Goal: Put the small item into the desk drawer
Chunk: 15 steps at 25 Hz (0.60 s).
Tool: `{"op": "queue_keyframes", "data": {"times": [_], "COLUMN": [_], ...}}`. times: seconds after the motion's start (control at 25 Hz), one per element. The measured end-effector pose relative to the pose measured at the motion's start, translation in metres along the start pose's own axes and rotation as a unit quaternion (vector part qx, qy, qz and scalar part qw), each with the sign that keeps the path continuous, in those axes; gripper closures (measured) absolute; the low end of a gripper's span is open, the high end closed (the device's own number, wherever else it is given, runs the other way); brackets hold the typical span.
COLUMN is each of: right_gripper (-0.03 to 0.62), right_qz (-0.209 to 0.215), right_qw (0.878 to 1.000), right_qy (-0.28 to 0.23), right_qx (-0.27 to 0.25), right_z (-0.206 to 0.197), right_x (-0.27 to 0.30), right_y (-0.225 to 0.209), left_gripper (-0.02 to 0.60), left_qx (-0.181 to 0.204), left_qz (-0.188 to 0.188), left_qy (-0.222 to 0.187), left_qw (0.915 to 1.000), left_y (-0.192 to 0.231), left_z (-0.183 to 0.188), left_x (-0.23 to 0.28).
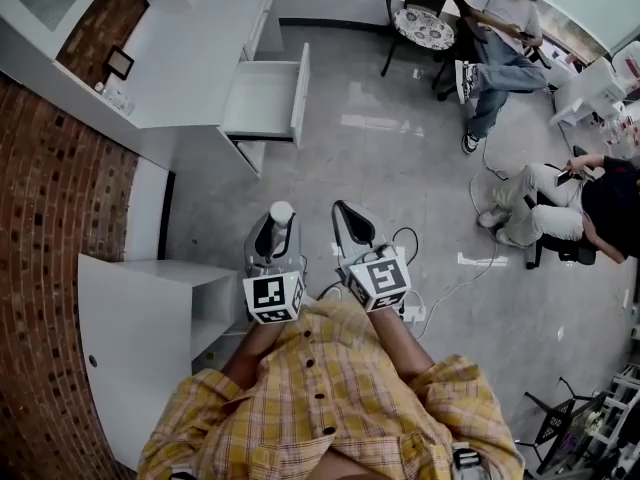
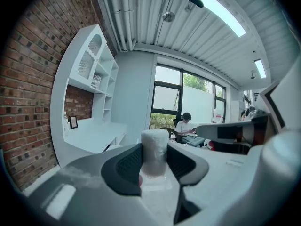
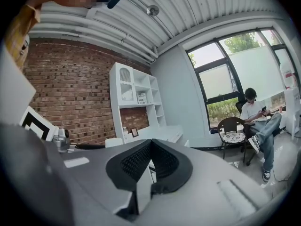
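Observation:
My left gripper (image 1: pixel 277 220) is shut on a small white cylinder (image 1: pixel 281 212); in the left gripper view the small white cylinder (image 2: pixel 154 150) stands upright between the dark pads (image 2: pixel 128 165). My right gripper (image 1: pixel 350 218) is shut with nothing in it, its pads (image 3: pixel 135 162) meeting at the tips. Both grippers are held in front of the person's body, above the floor. The white desk (image 1: pixel 195 48) stands ahead at the upper left with its drawer (image 1: pixel 270 98) pulled open toward the room; the drawer looks bare inside.
A brick wall (image 1: pixel 50 228) runs along the left. A white cabinet (image 1: pixel 145 343) stands at the near left. Two seated people (image 1: pixel 560 203) and a chair (image 1: pixel 422 23) occupy the far right, with cables (image 1: pixel 470 258) on the grey floor.

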State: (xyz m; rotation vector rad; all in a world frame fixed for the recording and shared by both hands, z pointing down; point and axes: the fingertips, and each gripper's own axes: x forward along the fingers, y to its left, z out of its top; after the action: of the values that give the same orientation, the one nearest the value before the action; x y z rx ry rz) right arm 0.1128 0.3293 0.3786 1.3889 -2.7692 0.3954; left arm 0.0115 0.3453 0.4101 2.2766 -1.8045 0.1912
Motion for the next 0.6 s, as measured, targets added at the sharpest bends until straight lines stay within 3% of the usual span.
{"op": "queue_keyframes", "data": {"times": [0.6], "right_gripper": [0.595], "right_qz": [-0.044], "right_qw": [0.999], "right_qy": [0.017], "right_qx": [-0.002], "right_z": [0.051], "right_x": [0.228], "right_y": [-0.053], "left_gripper": [0.413], "left_qx": [-0.002], "left_qz": [-0.045], "left_qy": [0.02], "left_qw": [0.9988], "left_y": [0.134], "left_z": [0.076], "left_x": [0.198]}}
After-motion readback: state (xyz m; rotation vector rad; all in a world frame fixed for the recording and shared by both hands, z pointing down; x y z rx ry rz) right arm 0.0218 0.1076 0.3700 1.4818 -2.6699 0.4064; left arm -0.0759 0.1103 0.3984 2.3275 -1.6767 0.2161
